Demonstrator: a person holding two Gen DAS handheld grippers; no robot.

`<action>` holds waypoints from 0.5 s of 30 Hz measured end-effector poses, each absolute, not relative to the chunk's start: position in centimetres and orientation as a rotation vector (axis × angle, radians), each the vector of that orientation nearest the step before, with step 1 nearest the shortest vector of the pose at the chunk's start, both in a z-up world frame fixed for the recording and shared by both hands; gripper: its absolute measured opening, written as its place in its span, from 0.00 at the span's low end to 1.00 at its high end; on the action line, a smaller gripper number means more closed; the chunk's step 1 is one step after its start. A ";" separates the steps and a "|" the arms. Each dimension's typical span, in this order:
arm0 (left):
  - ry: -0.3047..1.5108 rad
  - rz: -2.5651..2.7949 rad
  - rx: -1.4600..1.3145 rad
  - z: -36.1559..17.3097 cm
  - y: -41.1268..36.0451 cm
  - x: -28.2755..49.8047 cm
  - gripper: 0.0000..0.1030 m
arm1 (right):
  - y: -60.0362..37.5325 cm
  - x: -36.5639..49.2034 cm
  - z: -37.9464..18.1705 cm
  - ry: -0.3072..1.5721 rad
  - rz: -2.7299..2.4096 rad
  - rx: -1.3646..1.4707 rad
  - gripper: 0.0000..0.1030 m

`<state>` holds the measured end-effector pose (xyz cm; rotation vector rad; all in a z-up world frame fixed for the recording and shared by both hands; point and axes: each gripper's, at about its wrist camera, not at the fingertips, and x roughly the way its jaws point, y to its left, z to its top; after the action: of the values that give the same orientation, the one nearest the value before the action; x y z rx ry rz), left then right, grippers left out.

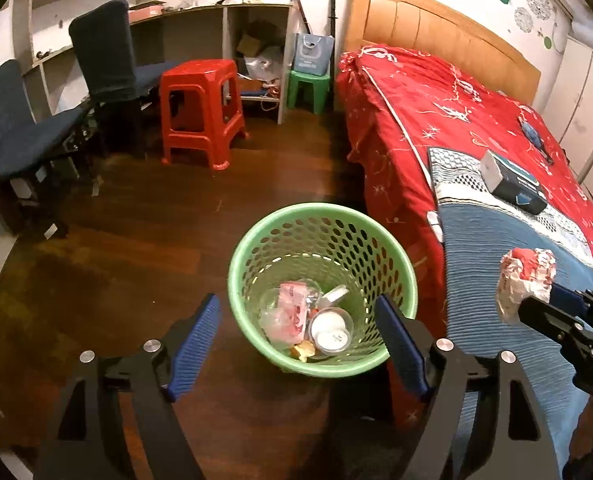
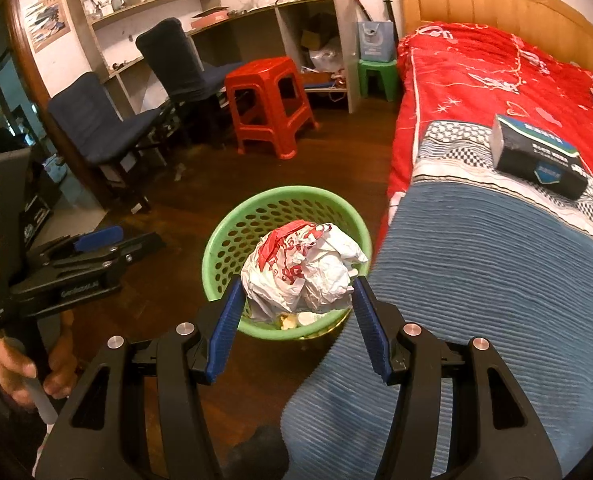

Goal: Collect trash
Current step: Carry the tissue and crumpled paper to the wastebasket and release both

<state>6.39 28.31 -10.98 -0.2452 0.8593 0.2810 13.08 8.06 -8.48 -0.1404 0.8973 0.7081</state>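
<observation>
A green perforated trash basket [image 1: 396,276] [image 2: 220,248] stands on the dark wood floor beside the bed. Inside it lie plastic cups, a pink wrapper and food scraps [image 1: 308,320]. My left gripper [image 1: 296,312] hangs over the basket's near side, open, with nothing between its blue pads. My right gripper [image 2: 298,292] is shut on a crumpled white-and-red paper wrapper [image 2: 304,268] [image 1: 524,280], held above the basket's rim at the edge of the bed. In the right wrist view my left gripper [image 2: 96,240] shows at the left, with a hand [image 2: 12,372] on its handle.
The bed [image 1: 436,92] with a red quilt and a blue striped blanket [image 2: 476,280] fills the right side. A dark box [image 2: 536,152] [image 1: 512,180] lies on it. A red stool [image 1: 200,112], a green stool [image 1: 308,84], two dark chairs [image 1: 16,128] and shelves stand behind.
</observation>
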 end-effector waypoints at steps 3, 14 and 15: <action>0.854 0.305 -0.243 -10.9 28.9 5.8 0.76 | 9.0 13.3 -8.8 0.904 0.718 -0.148 0.54; 0.850 0.354 -0.254 -10.8 29.9 4.5 0.82 | 11.9 13.9 -10.0 0.932 0.739 -0.184 0.56; 0.850 0.356 -0.255 -10.8 30.0 4.4 0.83 | 12.1 13.9 -10.2 0.934 0.739 -0.186 0.56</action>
<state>4.39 29.99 -10.81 -0.2551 0.8497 0.3556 13.93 12.12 -10.18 -0.1860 0.9339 0.7391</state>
